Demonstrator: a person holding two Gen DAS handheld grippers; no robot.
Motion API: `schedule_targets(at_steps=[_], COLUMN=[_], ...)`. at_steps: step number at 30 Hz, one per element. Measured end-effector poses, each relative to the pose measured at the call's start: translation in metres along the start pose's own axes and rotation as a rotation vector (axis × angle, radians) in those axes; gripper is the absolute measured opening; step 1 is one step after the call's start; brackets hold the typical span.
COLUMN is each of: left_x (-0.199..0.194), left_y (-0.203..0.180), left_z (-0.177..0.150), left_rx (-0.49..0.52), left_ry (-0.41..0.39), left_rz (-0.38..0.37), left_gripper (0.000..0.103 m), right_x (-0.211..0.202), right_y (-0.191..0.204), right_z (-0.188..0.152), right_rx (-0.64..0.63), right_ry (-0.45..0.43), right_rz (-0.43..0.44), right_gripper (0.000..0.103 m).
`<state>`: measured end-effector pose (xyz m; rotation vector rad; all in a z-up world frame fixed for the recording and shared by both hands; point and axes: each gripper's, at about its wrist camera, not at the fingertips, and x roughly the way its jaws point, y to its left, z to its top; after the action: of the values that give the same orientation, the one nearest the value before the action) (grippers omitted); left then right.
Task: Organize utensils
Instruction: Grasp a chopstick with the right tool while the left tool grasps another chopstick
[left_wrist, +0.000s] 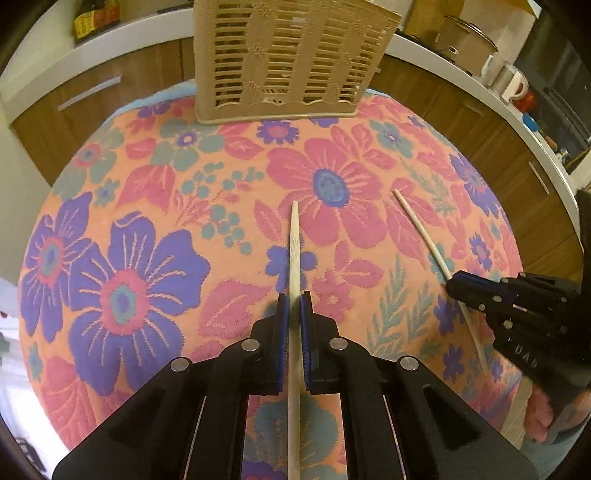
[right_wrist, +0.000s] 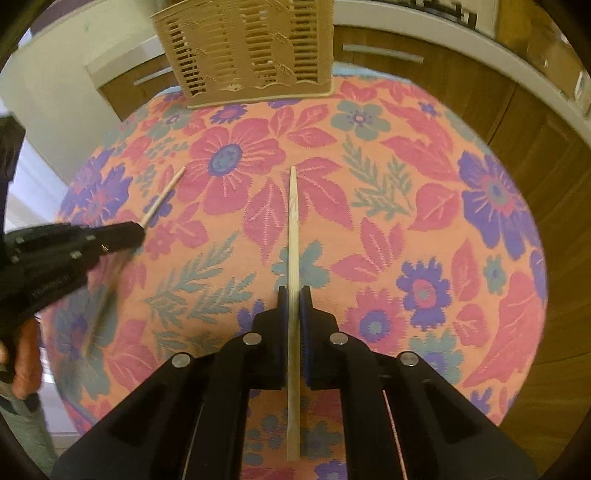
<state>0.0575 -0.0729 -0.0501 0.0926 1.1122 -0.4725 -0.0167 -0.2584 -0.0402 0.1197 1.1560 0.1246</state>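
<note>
We hold two grippers over a table with a bright flower cloth on it. The left gripper is squeezed tight on a chopstick. Its blue pads press the stick from both sides. The thin tip of this chopstick points away from us, toward the far end of the table. We cannot tell if the tip touches the cloth.

The right gripper is squeezed tight too. It holds the other chopstick between its own blue pads. That stick also points forward, with its wide end sticking out behind the pads.

In the left wrist view we see the right gripper at the right side, clamped on its stick, with part of a hand under it. In the right wrist view the left gripper shows at the left side, a bit blurry.

A tan plastic utensil holder with slits in its walls stands upright at the far edge of the cloth. It is well apart from both chopsticks. Behind it are brown cabinets and a white counter.
</note>
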Motion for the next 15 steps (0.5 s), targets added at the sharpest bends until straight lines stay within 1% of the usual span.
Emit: schedule_targets(at_steps=[2,4,5,7,10,15], left_x=[-0.003,-0.004,-0.004,0.000,0.006,0.010], left_y=[-0.002,-0.004,-0.005,-0.007,-0.009,-0.016], left_z=[0.000,0.003,0.006,0.012,0.015,0.018], left_rx=[0.009,0.031,0.043,0.066,0.099,0.149], left_ry=[0.003,0.007,0.009,0.028,0.054,0.075], left_rz=[0.003,0.015,0.023,0.030,0.046,0.060], left_gripper=[0.007,0.018,0.019,0.021,0.022,0.027], right_x=[-0.001,-0.002,-0.001,0.000,0.008,0.017], right_y=[-0.001,-0.001,0.001,0.003,0.002,-0.002], right_z=[0.006,0.014,0.018,0.025,0.035,0.044], right_rx=[-0.012,-0.020,-0.026,-0.042,-0.041,-0.037], right_ry=[0.014,0.030,0.038,0.048,0.088,0.133], right_rz=[0.009,0.020,0.026,0.030,0.040,0.054], right_gripper=[0.006,0.009,0.012,0.012,0.012,0.013])
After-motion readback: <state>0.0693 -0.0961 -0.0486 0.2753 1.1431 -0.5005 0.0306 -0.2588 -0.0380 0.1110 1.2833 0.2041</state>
